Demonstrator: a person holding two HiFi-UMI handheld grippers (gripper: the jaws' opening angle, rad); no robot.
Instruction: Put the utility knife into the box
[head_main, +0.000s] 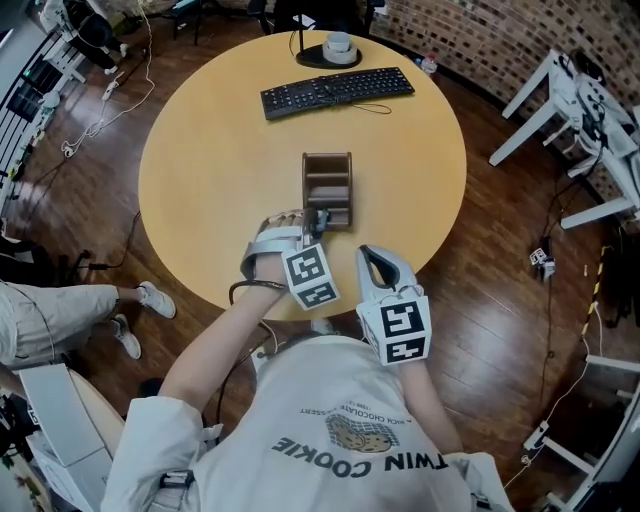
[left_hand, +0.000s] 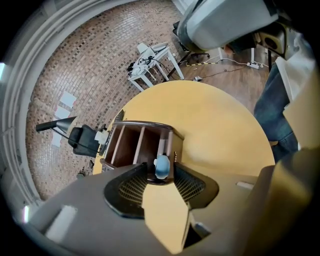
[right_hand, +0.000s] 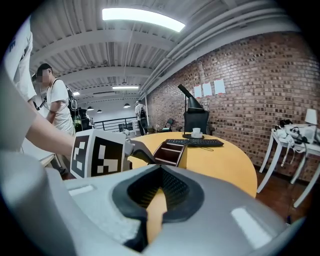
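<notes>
A brown wooden box (head_main: 328, 185) with several compartments stands on the round yellow table (head_main: 220, 170). My left gripper (head_main: 320, 222) is at the box's near end. In the left gripper view the box (left_hand: 131, 145) lies just past the jaws, and the utility knife (left_hand: 161, 166) shows its light blue end sticking up out of the box's right-hand compartment. It sits between the left gripper's (left_hand: 161, 173) pads, which stand a little off it, so the gripper is open. My right gripper (head_main: 372, 258) hovers near the table's front edge, to the right of the box, shut and holding nothing (right_hand: 160, 176).
A black keyboard (head_main: 337, 90) and a cup on a black base (head_main: 339, 48) lie at the table's far side. White tables (head_main: 590, 110) stand on the floor to the right. A person's legs (head_main: 60, 310) show at the left, and a person in white (right_hand: 55, 105) stands behind.
</notes>
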